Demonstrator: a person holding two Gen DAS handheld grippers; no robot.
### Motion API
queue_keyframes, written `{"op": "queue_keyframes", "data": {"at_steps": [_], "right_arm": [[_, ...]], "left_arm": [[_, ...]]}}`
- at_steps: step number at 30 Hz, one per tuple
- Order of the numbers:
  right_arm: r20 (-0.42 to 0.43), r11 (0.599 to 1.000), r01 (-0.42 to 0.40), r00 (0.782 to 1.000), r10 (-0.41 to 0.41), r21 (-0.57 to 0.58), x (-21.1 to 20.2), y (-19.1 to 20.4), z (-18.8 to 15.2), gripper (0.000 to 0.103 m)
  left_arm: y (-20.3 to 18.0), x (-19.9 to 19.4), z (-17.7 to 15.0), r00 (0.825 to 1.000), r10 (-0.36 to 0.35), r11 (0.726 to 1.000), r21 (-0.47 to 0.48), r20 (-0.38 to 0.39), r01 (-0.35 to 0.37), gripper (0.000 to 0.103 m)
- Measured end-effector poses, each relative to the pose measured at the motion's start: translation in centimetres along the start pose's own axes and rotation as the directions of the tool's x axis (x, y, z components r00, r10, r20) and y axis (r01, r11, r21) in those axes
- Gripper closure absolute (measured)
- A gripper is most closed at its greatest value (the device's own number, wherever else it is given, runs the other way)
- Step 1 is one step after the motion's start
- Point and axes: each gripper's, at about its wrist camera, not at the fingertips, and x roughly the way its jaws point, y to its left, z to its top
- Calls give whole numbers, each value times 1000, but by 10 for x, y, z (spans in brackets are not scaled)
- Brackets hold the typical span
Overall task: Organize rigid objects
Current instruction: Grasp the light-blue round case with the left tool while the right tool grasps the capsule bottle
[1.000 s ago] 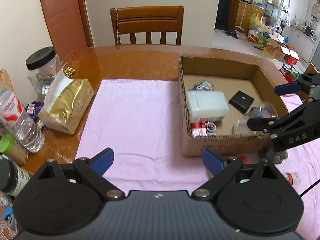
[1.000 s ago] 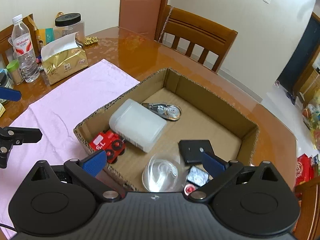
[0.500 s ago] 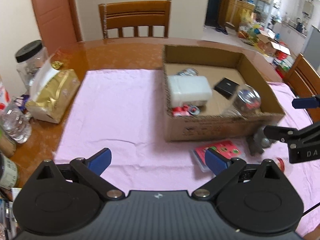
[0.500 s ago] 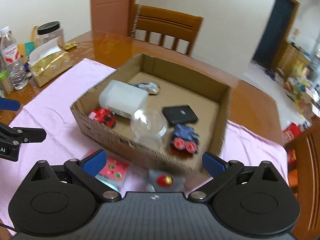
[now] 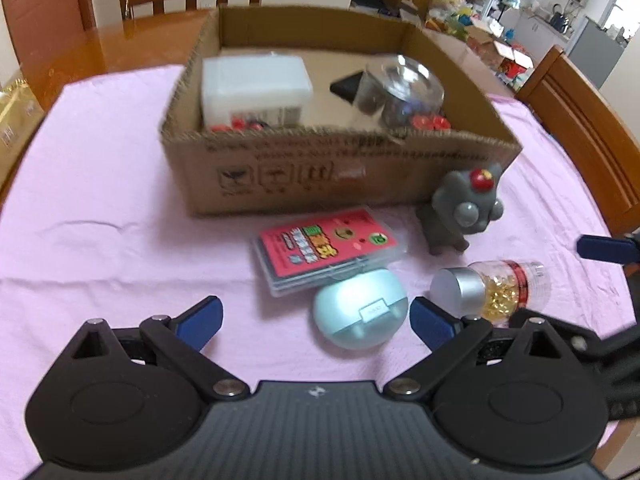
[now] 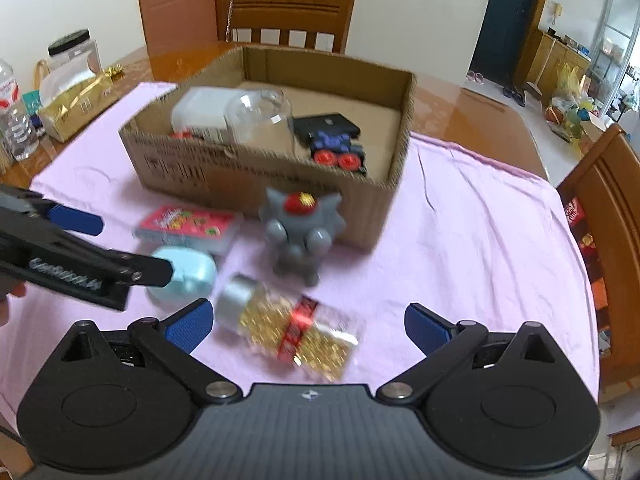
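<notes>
Left wrist view: the left gripper (image 5: 316, 316) stands wide with nothing between its blue pads; its jaws have just been opening. It hangs above a pink cloth (image 5: 100, 208) on a brown wooden table (image 5: 80, 52). Just ahead lies a pale blue oval plastic case (image 5: 360, 314), partly between the fingers and touching a flat clear case with a red printed label (image 5: 328, 250). Beside these lies a clear plastic bottle with a silver cap and gold contents (image 5: 492, 288) on its side. A grey animal figurine with a red cap (image 5: 464, 212) stands near the front wall of an open brown cardboard box (image 5: 340, 168). The box holds a white rectangular plastic container (image 5: 256, 80), a clear dome (image 5: 400, 88) and small toys.

Right wrist view: the right gripper (image 6: 306, 322) is wide and empty, poised over the bottle.
</notes>
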Motion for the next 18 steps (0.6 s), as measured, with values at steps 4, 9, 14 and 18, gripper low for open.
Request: {"op": "queue_keyframes", "data": {"at_steps": [4, 9, 14, 18], "right_arm": [[-19, 999, 22, 1000, -22, -24, 0, -5, -11, 0], [-23, 999, 16, 1000, -17, -33, -4, -9, -20, 0], [-33, 999, 8, 999, -9, -40, 0, -8, -21, 0], [-35, 999, -4, 999, 2, -46, 3, -7, -19, 0]], "left_arm": [[-4, 16, -1, 1000, 14, 999, -44, 1, -14, 4], [-14, 27, 0, 998, 56, 996, -64, 22, -55, 3], [-16, 26, -3, 995, 97, 995, -30, 30, -96, 2], [-5, 18, -14, 993, 119, 993, -29, 20, -118, 2]]}}
